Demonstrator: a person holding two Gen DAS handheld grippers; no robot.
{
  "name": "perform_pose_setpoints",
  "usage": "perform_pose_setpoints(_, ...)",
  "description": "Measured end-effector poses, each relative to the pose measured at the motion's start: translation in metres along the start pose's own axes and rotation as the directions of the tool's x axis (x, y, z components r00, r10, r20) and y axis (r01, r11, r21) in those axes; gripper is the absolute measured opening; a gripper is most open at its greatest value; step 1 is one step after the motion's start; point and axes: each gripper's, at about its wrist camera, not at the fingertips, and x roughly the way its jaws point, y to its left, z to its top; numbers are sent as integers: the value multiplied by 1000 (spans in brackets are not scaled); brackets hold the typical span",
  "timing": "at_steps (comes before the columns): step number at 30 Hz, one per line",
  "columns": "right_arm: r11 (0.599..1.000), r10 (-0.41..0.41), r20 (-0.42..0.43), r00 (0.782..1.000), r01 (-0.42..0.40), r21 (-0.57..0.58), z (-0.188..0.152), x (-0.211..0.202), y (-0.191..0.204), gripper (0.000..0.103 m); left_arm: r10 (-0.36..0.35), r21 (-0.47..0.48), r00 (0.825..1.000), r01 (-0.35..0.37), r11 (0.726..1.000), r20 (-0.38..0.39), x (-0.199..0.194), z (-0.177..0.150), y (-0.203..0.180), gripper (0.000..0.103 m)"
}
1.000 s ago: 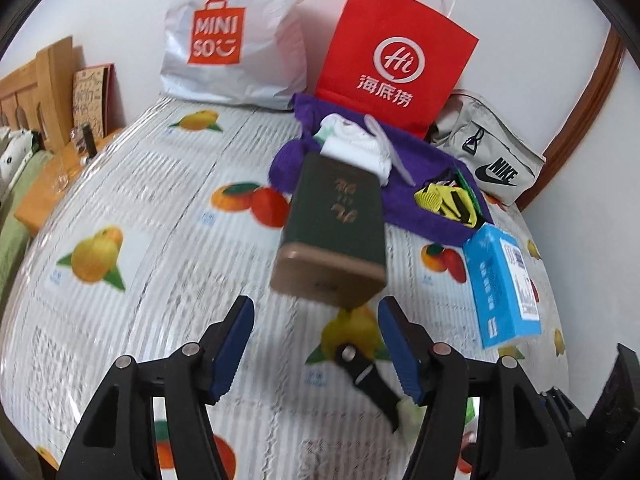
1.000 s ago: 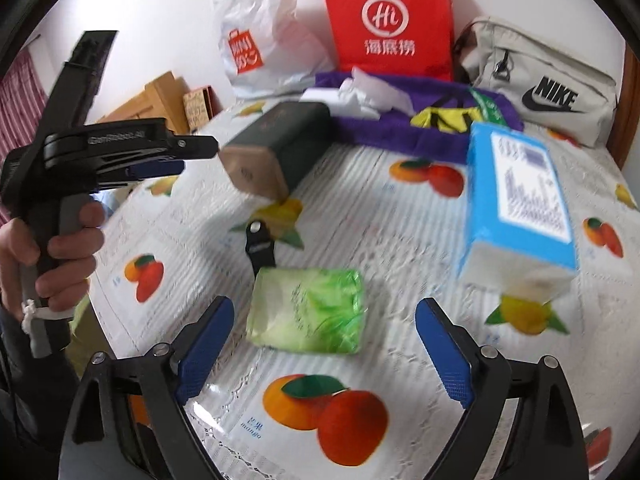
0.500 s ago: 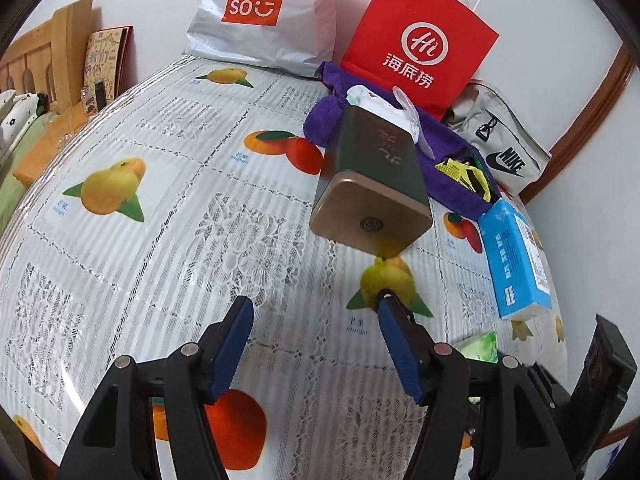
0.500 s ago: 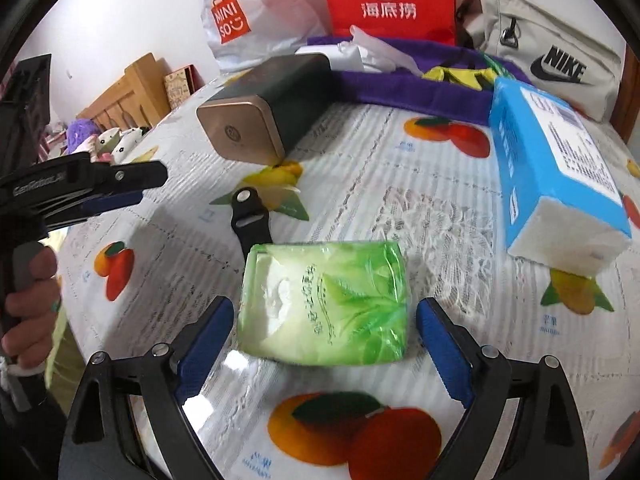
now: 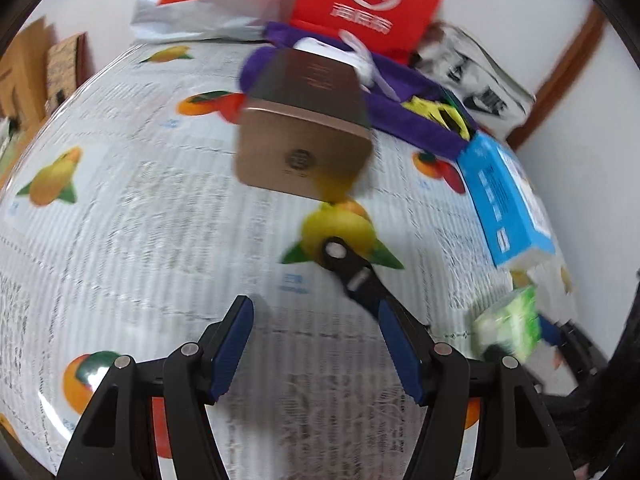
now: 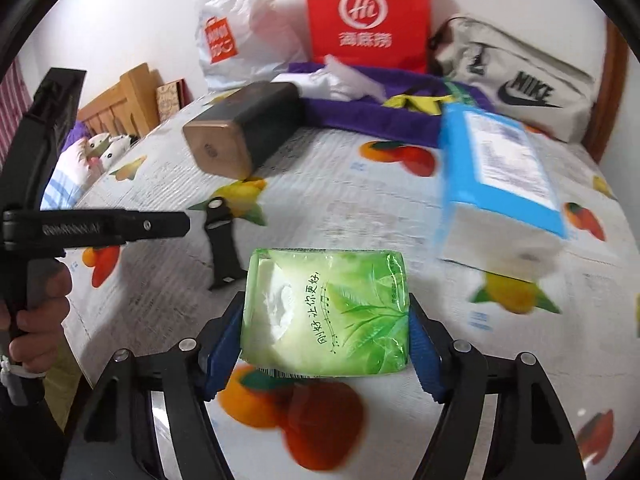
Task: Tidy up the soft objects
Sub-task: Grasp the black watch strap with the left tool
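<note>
Right gripper (image 6: 326, 344): fingers clamped on green tissue pack (image 6: 326, 312) over desk (image 6: 360, 208). Left gripper (image 5: 316, 346): fingers spread, empty, near black strap (image 5: 352, 272).

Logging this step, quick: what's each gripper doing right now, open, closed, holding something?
Left gripper: open, holding nothing.
Right gripper: closed on the green tissue pack, a pad against each side.
</note>
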Motion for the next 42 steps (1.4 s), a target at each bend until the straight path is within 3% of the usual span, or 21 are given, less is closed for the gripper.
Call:
perform_pose_setpoints(8,997,-23,-21,1000,24,76,-21,-8,-44,73,37,123,999,-40,992,27,16,2,-38,66)
perform_pose_setpoints(12,995,-32,-10,999,33,97,-28,-14,-54,73,33,160,999,-37,986,28,24,7,-52,71)
perform_pose_setpoints(18,990,-44,3,999,43,134,-34,-16,-67,73,14,196,1000,-16,980,13,37,17,-74,71)
perform_pose_setpoints(27,988,-70,15,997,67,141,-38,-7,-68,74,154,238,988,-158,958,35,27,-3,-65,71)
perform_pose_setpoints(29,988,-76,20,997,72,137,-37,-5,-66,75,168,237,984,-178,955,62,21,-10,-61,61)
perform_pose_setpoints(34,986,-100,21,995,96,136,-37,-3,-62,75,138,259,987,-156,953,88,17,-15,-64,23)
perform_pose_setpoints(42,986,-111,12,994,109,124,-37,-1,-60,77,103,268,990,-124,955,92,18,-14,-65,23)
